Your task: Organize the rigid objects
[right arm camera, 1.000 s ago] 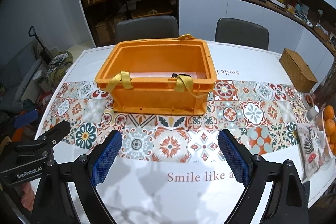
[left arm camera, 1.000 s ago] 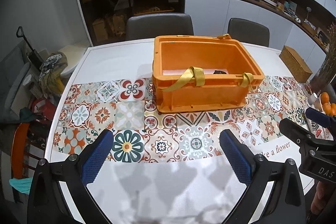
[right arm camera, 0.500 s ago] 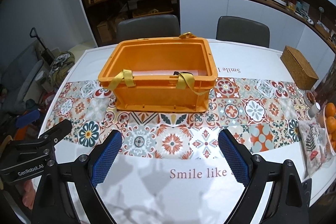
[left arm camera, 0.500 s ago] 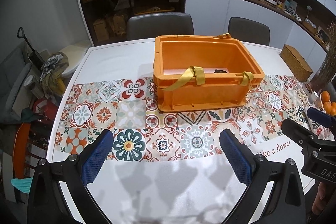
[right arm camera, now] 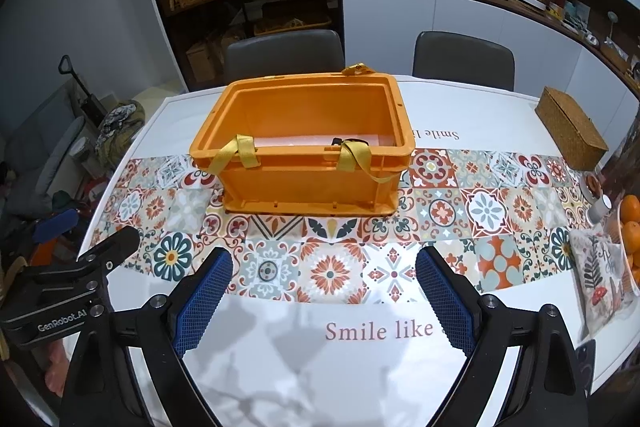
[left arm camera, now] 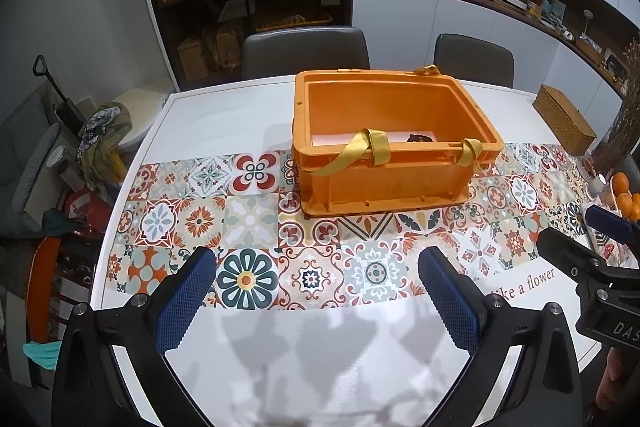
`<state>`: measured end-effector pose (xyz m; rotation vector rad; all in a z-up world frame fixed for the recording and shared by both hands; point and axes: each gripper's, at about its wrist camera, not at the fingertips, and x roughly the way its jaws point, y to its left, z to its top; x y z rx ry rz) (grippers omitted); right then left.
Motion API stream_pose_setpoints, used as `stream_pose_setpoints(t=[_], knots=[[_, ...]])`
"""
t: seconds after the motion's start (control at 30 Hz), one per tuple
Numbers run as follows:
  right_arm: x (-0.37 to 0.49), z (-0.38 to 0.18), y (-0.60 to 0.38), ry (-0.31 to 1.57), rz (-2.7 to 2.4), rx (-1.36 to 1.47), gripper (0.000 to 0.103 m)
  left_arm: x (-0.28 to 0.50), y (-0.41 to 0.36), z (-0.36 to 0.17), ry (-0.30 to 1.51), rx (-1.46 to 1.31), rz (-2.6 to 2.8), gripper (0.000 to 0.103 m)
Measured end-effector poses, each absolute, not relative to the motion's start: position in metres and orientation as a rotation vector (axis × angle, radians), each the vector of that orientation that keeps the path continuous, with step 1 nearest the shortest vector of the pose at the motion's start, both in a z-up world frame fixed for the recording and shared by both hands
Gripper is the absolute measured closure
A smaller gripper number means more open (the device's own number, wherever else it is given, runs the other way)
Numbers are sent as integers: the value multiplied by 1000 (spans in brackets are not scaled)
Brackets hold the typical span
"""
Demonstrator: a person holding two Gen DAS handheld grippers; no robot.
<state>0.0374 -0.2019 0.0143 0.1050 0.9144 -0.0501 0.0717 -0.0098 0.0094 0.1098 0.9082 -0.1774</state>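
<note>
An orange plastic crate (left arm camera: 384, 183) (right arm camera: 308, 183) with yellow straps stands on the patterned table runner beyond both grippers. A small dark object (left arm camera: 420, 137) (right arm camera: 352, 141) lies on its pale floor near the front wall; I cannot tell what it is. My left gripper (left arm camera: 316, 259) hovers over the table's near side, open, with nothing between its blue pads. My right gripper (right arm camera: 324, 259) is likewise open and empty, in front of the crate. Each gripper shows at the edge of the other's view: the right gripper (left arm camera: 592, 255) and the left gripper (right arm camera: 84, 267).
A wicker box (right arm camera: 572, 131) (left arm camera: 564, 119) sits at the table's far right. Oranges (right arm camera: 630, 223) and a printed cloth (right arm camera: 596, 275) lie at the right edge. Two grey chairs (right arm camera: 284, 53) stand behind the table, with clutter on the floor to the left.
</note>
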Motion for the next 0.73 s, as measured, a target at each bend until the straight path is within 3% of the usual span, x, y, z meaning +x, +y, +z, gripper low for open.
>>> stream_pose_setpoints(t=[0.73], knots=[[35,15,-205,910,-56,104,10,72,-8,7,916,113,-176,0]])
